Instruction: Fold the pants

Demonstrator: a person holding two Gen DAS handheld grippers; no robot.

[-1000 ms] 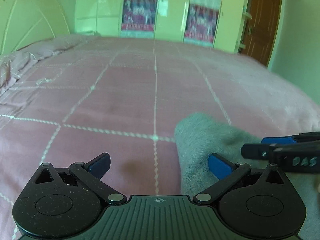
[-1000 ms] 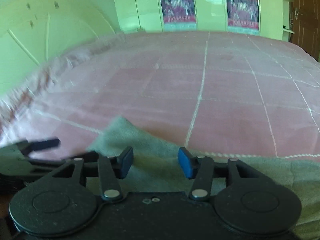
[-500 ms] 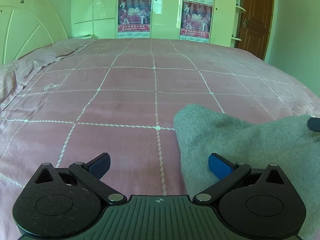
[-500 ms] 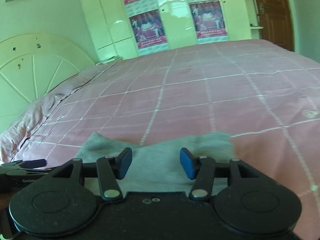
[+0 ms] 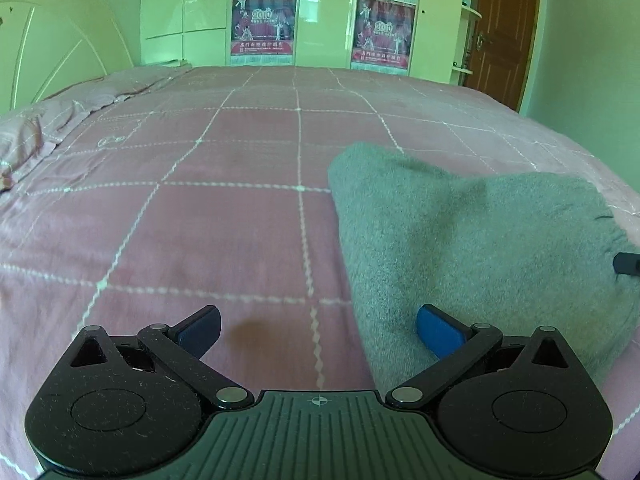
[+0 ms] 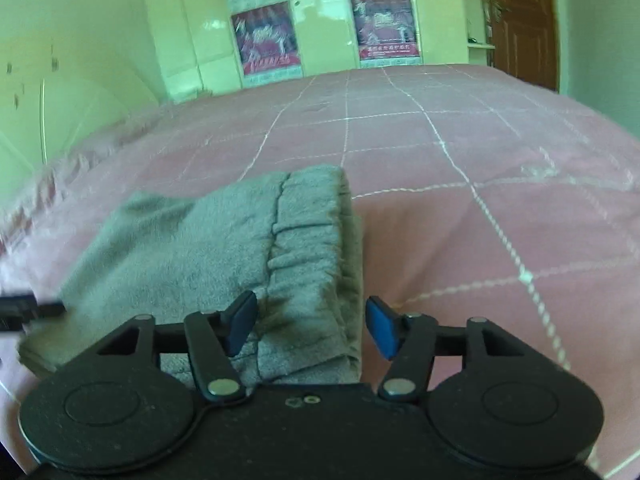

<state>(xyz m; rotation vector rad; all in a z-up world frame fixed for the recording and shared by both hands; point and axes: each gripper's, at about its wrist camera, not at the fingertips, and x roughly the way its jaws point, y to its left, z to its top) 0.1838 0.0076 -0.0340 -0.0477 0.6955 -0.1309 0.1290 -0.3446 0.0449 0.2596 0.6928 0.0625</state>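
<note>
Grey fleece pants point(image 5: 460, 240) lie folded into a thick bundle on the pink checked bedspread point(image 5: 200, 220). In the left wrist view the bundle fills the right side. My left gripper point(image 5: 318, 330) is open at the bundle's left edge, its right finger over the cloth and its left over bare bedspread. In the right wrist view the pants point(image 6: 224, 248) show their gathered waistband point(image 6: 308, 248) at the right edge. My right gripper point(image 6: 312, 326) hovers over the waistband with its jaws opening; the pads do not press on the cloth. A tip of the other gripper point(image 6: 24, 310) shows at far left.
The bed stretches far ahead on all sides of the pants. A rumpled fold of bedding point(image 5: 48, 124) lies by the pale headboard point(image 5: 52, 60) at left. Glossy wardrobes with posters point(image 5: 264, 20) stand behind the bed and a brown door point(image 5: 504, 28) is at back right.
Both grippers drew apart sideways across the bed. The right gripper's jaws widened and it shifted right to the waistband end. The bundle now lies spread out in the left wrist view.
</note>
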